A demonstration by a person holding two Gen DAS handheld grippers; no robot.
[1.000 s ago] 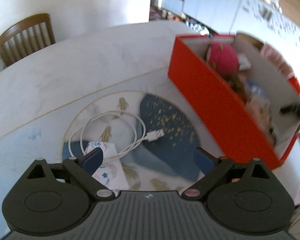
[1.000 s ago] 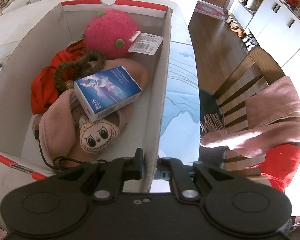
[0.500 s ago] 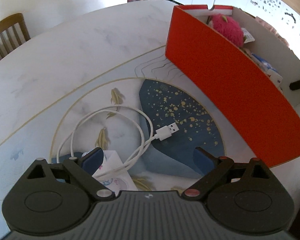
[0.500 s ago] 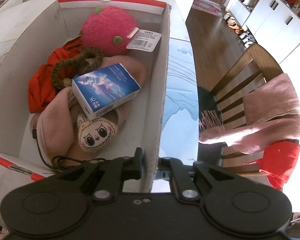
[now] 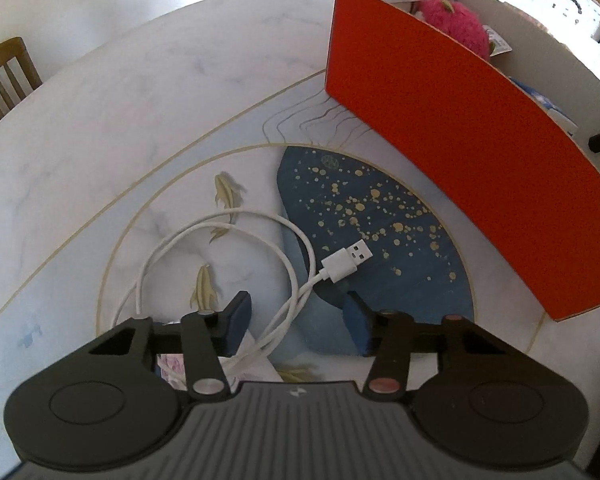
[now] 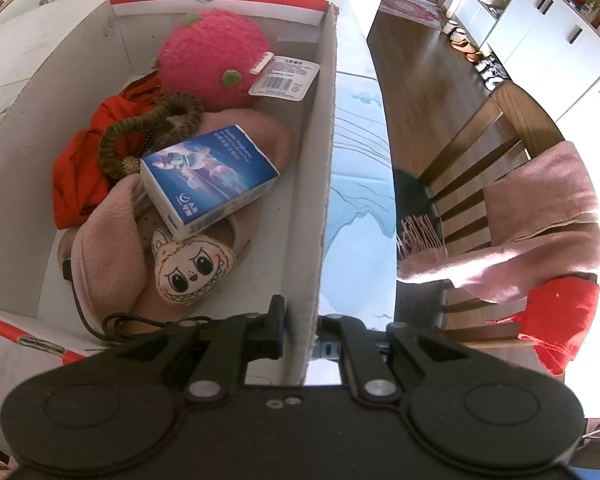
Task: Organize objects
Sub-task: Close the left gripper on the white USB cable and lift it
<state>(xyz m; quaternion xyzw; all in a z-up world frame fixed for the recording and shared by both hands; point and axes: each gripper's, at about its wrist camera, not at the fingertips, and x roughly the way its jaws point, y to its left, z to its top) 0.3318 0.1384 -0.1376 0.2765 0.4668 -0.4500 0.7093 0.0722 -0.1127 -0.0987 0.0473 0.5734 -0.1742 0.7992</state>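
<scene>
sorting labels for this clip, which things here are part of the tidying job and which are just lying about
Part of the job:
- white USB cable, loose on the table, between the open fingers of the left hand-held gripper
- red cardboard box, its wall clamped by the right hand-held gripper
- small card packet under the cable

Just lying about:
- pink scarf on the wooden chair
- red cloth on the chair

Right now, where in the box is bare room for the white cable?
Bare floor shows in the box only along the right wall, beside the blue carton, and behind the pink plush. Left and middle are crowded with the red cloth and pink slipper.
</scene>
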